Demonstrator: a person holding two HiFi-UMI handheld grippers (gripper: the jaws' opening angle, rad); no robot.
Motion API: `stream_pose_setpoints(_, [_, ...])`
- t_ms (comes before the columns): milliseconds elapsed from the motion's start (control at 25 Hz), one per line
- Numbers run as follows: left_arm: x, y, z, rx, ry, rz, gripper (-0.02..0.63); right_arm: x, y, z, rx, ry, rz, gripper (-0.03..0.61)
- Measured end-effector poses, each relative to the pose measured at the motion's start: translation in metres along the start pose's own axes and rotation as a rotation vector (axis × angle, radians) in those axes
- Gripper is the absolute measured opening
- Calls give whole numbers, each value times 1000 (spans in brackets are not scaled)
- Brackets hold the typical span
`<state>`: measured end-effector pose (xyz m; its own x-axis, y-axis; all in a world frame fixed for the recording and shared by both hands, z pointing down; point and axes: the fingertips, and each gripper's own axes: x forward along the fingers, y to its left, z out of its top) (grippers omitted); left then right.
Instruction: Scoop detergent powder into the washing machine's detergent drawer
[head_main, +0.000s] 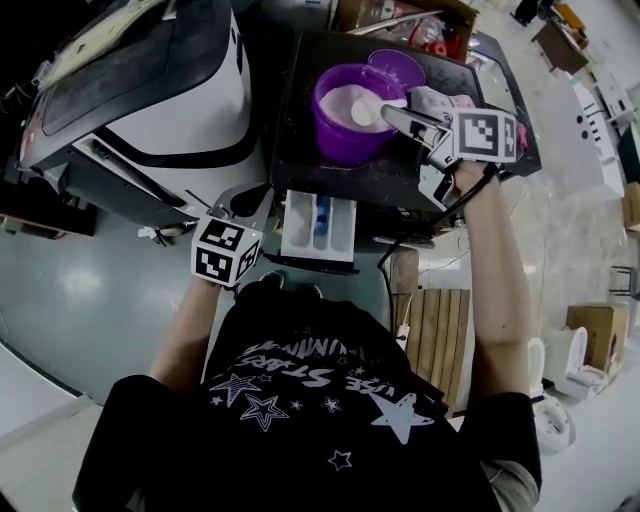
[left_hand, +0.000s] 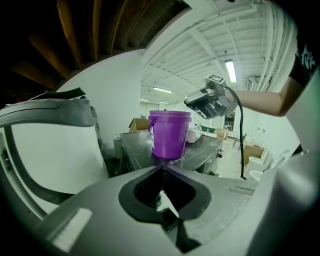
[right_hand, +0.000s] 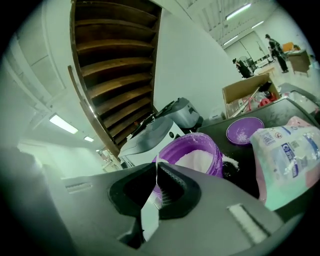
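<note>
Clamped on the thin handle of a white scoop (head_main: 366, 112), the right tool (head_main: 392, 112) is holding the scoop's bowl in the detergent powder (head_main: 342, 100) inside the purple bucket (head_main: 345, 142), which is standing on the dark desk (head_main: 300, 150). A purple lid (head_main: 398, 65) is lying just beyond the bucket, and a detergent bag (head_main: 440, 100) is resting to its right. The left tool (left_hand: 161, 169) is hovering low at the near left with its jaws closed on nothing. Between the tools, the detergent drawer (head_main: 298, 230) is sitting pulled open below the desk's near edge, beside the washing machine (head_main: 170, 100) on the left.
</note>
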<state>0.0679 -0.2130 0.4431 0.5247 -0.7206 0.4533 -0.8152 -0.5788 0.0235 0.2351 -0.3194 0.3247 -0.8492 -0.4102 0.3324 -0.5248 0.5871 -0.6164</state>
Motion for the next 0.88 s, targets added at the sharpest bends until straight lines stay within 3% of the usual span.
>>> stream_pose_setpoints(160, [-5, -6, -5, -8, 6, 24, 0, -7, 19, 0, 62, -79, 119, 37])
stream_pose_setpoints(600, [-11, -12, -16, 15, 13, -29, 0, -29, 41, -14, 118, -219, 120, 37])
stream_pose_setpoints(880, [-34, -6, -38, 24, 45, -112, 0, -25, 74, -52, 180, -289, 88, 37])
